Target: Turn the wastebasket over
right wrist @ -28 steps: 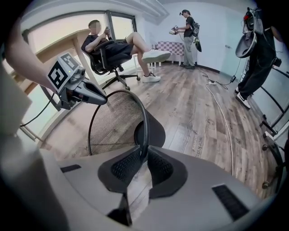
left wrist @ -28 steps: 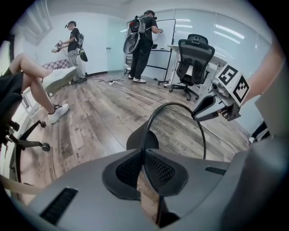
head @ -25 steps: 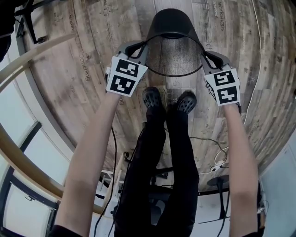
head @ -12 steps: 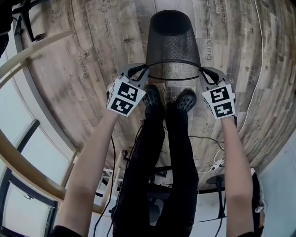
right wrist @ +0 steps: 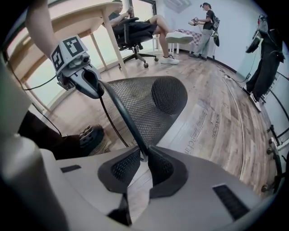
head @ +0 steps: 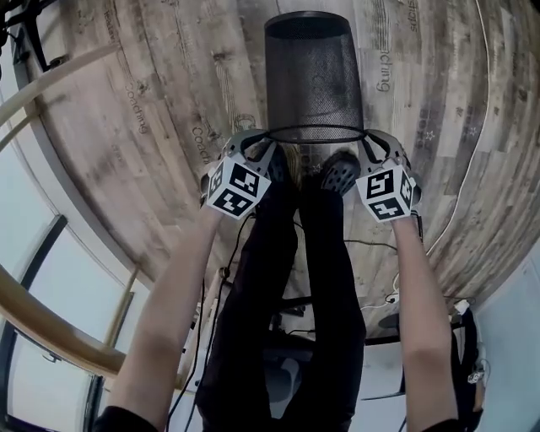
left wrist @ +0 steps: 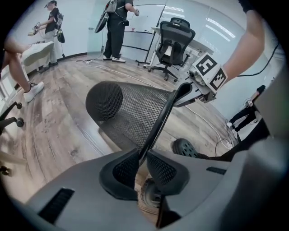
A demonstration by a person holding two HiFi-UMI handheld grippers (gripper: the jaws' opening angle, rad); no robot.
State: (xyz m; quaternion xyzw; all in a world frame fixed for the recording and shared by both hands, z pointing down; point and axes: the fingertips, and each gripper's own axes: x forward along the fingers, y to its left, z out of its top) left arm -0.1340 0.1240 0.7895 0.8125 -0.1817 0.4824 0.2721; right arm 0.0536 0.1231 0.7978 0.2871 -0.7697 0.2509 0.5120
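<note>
Two shoes (head: pixel 339 175) stood nearest on the wooden floor (head: pixel 160 143), and just past their toes both grippers held the wastebasket (head: pixel 314 80) by its wire rim (head: pixel 316 135). The left gripper (left wrist: pixel 141 159) pinched one side of the rim and the right gripper (right wrist: pixel 143 157) the opposite side, each with the wire pressed between its pads, though both pairs of jaws had just been easing open a little. The mesh body lay tipped on its side, mouth toward the person and closed base (head: pixel 308 24) pointing away along the floor; whether the base touched the boards could not be told. By this reading the turn was about midway. Next the rim would need to swing down flat onto the floor, base rising on top, with the pinch kept firm until it settled.
</note>
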